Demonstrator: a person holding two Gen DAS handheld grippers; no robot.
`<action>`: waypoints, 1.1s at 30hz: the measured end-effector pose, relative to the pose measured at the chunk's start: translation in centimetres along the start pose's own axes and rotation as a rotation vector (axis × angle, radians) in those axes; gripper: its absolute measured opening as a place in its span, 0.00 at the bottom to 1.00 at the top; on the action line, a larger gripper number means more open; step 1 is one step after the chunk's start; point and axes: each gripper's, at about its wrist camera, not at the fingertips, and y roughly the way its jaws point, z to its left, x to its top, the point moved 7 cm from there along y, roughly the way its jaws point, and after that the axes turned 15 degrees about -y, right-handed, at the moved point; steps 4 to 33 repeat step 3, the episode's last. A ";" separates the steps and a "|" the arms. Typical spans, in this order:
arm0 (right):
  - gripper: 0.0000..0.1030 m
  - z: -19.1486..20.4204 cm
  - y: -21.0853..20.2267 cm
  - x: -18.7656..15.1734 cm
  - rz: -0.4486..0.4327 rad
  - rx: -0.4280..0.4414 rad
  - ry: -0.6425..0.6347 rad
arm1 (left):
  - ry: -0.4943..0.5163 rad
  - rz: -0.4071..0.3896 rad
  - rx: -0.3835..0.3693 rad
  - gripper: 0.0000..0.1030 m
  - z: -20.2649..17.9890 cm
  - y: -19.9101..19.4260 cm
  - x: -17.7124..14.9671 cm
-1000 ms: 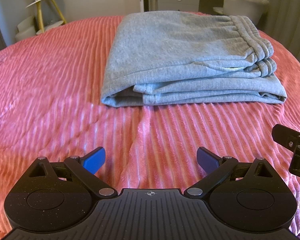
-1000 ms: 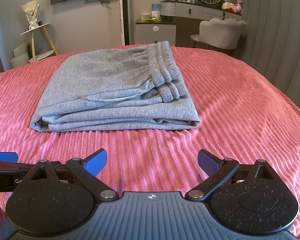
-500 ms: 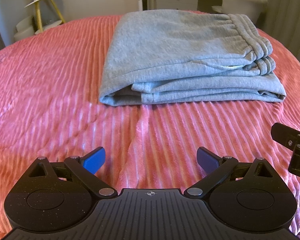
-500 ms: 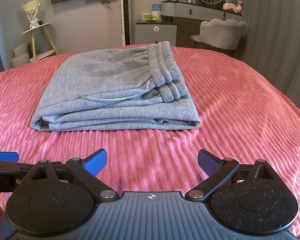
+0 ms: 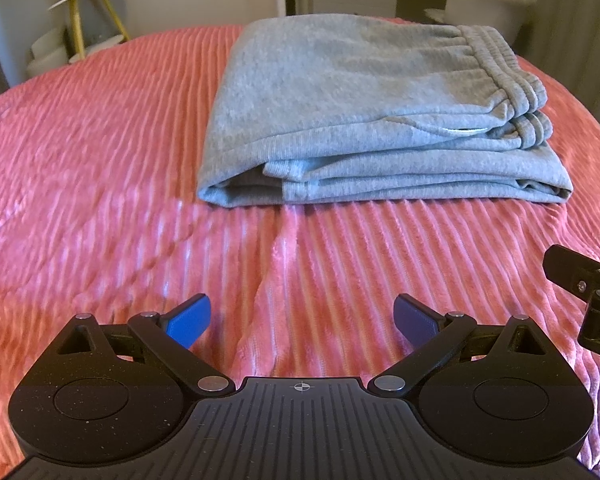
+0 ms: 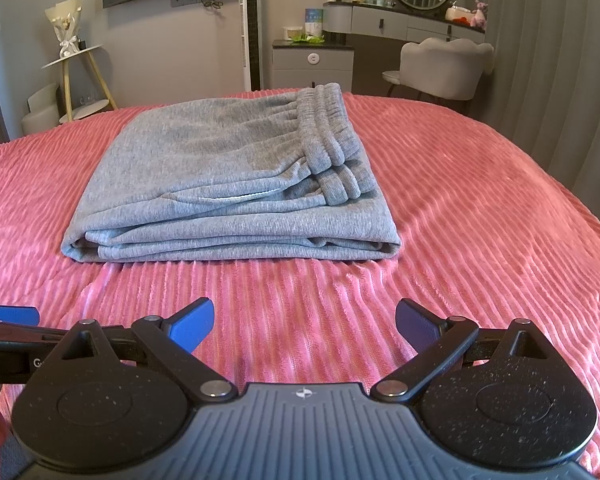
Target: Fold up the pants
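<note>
Left wrist view: left gripper (image 5: 302, 318), blue pads (image 5: 190, 320) spread wide, nothing between them; it hangs over bare pink bedspread (image 5: 100, 168) just short of the grey pants (image 5: 364, 120). Right gripper's black linkage shows at this view's right margin (image 5: 592, 292), level with the left gripper, apart from it. Right wrist view: right gripper (image 6: 304, 320), pads likewise far apart, empty, also short of the pants (image 6: 228, 184); left gripper's blue tip shows at the left margin (image 6: 14, 314)

Pants: folded into a stacked rectangle flat on the bedspread (image 6: 480, 200); layered open edges face the grippers, ribbed waistband (image 6: 332, 140) on the pants' right side, rounded fold on their left. An uncovered strip of bedspread lies between pants and both grippers, with wide uncovered cover to either side of the pants

Beyond the pants: bed's far edge, then a side table (image 6: 76, 68), a cabinet (image 6: 312, 60), a chair (image 6: 444, 64)

Change from earlier frames: pants unmoved in the same fold; both grippers as wide as before; left view drifted slightly, the pants now sitting a little lower in it
</note>
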 end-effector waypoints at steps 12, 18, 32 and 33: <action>0.95 0.0 0.0 0.0 0.000 0.001 -0.001 | 0.003 0.002 -0.002 0.98 -0.1 0.0 0.0; 0.95 0.0 0.0 0.0 0.000 0.001 -0.001 | 0.003 0.002 -0.002 0.98 -0.1 0.0 0.0; 0.95 0.0 0.0 0.0 0.000 0.001 -0.001 | 0.003 0.002 -0.002 0.98 -0.1 0.0 0.0; 0.95 0.0 0.0 0.0 0.000 0.001 -0.001 | 0.003 0.002 -0.002 0.98 -0.1 0.0 0.0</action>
